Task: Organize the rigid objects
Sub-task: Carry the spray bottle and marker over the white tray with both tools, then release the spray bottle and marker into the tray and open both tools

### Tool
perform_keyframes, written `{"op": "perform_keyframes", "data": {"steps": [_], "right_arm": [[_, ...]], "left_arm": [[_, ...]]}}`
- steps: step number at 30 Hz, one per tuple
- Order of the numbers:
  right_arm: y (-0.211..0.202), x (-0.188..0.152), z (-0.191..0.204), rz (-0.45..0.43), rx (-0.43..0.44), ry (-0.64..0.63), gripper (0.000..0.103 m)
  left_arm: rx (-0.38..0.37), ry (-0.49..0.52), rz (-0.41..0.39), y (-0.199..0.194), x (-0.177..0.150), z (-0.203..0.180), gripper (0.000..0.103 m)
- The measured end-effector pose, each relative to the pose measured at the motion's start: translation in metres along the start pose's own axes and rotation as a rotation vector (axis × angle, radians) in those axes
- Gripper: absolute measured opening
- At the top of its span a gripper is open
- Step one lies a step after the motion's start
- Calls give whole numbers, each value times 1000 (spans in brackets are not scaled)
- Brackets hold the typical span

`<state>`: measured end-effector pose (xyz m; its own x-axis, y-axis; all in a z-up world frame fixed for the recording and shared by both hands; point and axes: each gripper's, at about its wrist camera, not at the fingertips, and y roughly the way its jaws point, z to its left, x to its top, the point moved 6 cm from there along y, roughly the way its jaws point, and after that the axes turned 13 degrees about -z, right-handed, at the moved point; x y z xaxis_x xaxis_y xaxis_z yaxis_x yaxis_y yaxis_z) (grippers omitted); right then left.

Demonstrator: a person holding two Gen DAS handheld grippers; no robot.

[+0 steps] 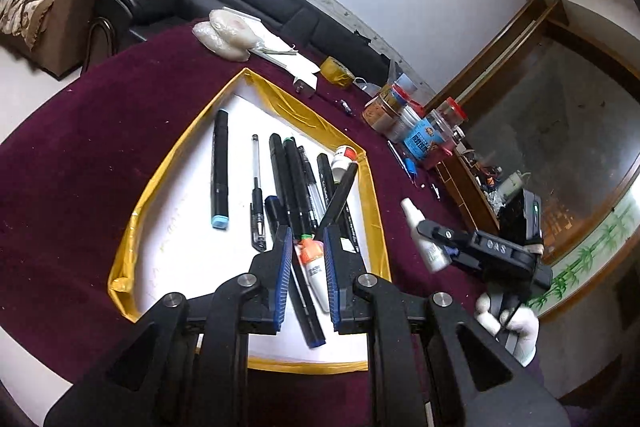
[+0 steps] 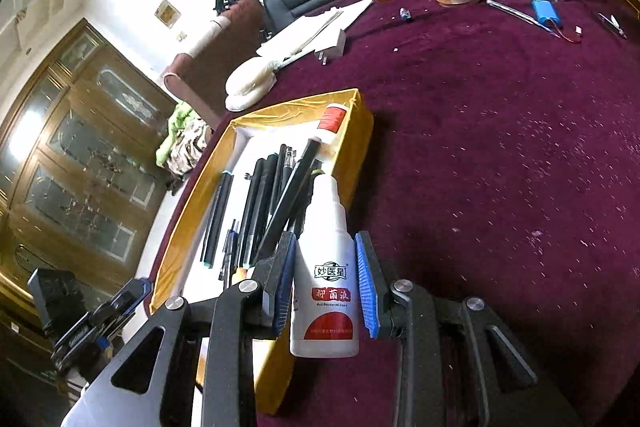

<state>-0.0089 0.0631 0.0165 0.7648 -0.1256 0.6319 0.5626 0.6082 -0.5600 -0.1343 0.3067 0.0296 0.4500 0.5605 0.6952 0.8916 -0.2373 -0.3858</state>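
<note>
Your right gripper [image 2: 325,281] clamps white bottle [image 2: 325,303] just beside tray [image 2: 360,147] edge, your left gripper [image 1: 306,261] closed w/ nothing gripped, above pens [image 1: 296,179] in tray.

Pens [image 1: 296,183] in tray [image 1: 124,247] (jars [image 1: 404,119] behind, on table [image 1: 80,155]).

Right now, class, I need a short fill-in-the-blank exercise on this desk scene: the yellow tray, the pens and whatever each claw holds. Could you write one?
1. The right claw is shut on a white plastic ____ with a red label.
2. The black pens lie inside a shallow tray with ____ walls.
3. The table is covered by a ____ cloth.
4. The black marker lying apart has a light ____ end cap.

Missing words: bottle; yellow; maroon; blue
</note>
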Motion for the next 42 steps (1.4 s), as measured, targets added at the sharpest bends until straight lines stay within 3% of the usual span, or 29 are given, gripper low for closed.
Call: {"op": "perform_keyframes", "data": {"steps": [5, 13, 19, 23, 27, 32, 36, 39, 42], "right_arm": [[20, 7, 21, 23, -16, -52, 27], [85, -4, 51, 158, -93, -151, 27], [120, -21, 85, 234, -37, -169, 27], [119, -20, 97, 205, -57, -229, 27], [111, 6, 93, 131, -106, -248, 27], [114, 21, 94, 130, -110, -235, 27], [147, 25, 115, 166, -45, -150, 27], [174, 16, 130, 230, 28, -31, 27], [185, 1, 142, 263, 28, -57, 27]], "left_arm": [[7, -6, -7, -8, -1, 8, 22], [-9, -32, -11, -18, -2, 15, 23], [-22, -55, -14, -26, -1, 23, 23], [-23, -77, -23, -28, 3, 33, 23], [-37, -100, -36, -32, 7, 43, 28], [-54, -100, -41, -34, 10, 47, 29], [-58, -108, -35, -33, 10, 49, 29], [-52, -120, -31, -32, 8, 52, 31], [-38, -135, -32, -33, 9, 60, 36]]}}
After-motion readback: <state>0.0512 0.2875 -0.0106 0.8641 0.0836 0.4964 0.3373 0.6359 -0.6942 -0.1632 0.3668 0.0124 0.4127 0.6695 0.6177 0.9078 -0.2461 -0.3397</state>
